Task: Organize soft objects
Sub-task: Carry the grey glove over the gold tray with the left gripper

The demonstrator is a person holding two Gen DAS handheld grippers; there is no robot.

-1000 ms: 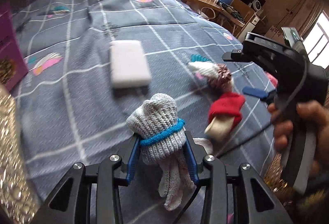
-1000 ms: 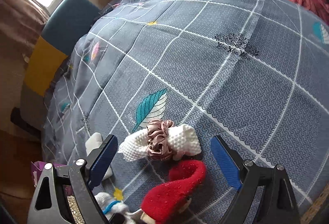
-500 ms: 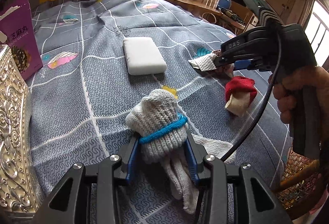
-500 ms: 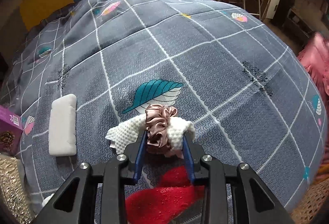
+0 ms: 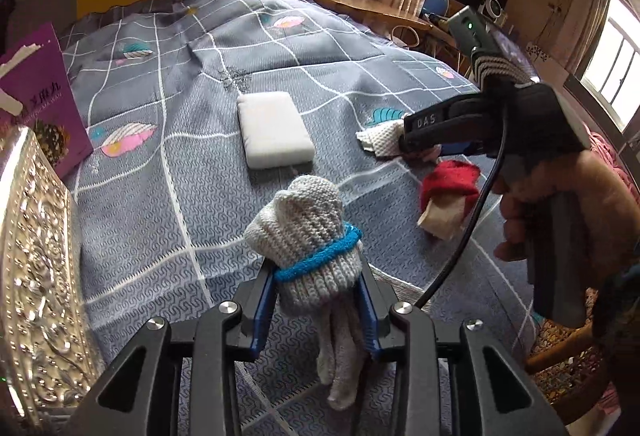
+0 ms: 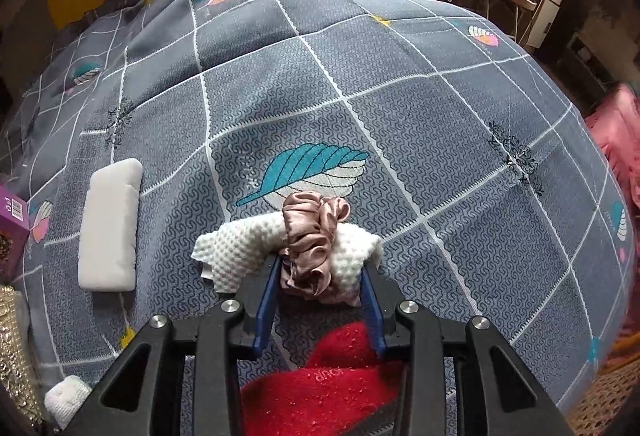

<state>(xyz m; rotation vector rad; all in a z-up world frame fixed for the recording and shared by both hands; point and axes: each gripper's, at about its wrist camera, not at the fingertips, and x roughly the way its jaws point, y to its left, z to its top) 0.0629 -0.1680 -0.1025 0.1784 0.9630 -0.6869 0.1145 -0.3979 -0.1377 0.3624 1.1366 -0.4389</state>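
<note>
My left gripper [image 5: 316, 276] is shut on a grey knitted glove [image 5: 304, 220] with a blue band, held just above the grey checked bedspread [image 5: 200, 195]; the glove's fingers hang below the jaws. My right gripper [image 6: 320, 268] has its pads against a white waffle cloth [image 6: 240, 248] bound by a pink satin scrunchie [image 6: 312, 228]. Its jaws are opening slightly with the bundle still between them. In the left wrist view the right gripper [image 5: 416, 147] reaches down onto that bundle, a hand [image 5: 560, 203] on its grip. A red and beige knit piece [image 6: 320, 388] lies just below.
A white foam pad [image 5: 274, 129] lies mid-bed. A purple carton [image 5: 36, 107] and a silver embossed box [image 5: 32, 276] stand at the left edge. A wooden desk [image 5: 380, 7] and a woven chair [image 5: 560, 368] flank the bed on the right.
The right gripper came down from a wide-open hover and closed around the white cloth and scrunchie. The left gripper kept its hold on the glove and drew back a little.
</note>
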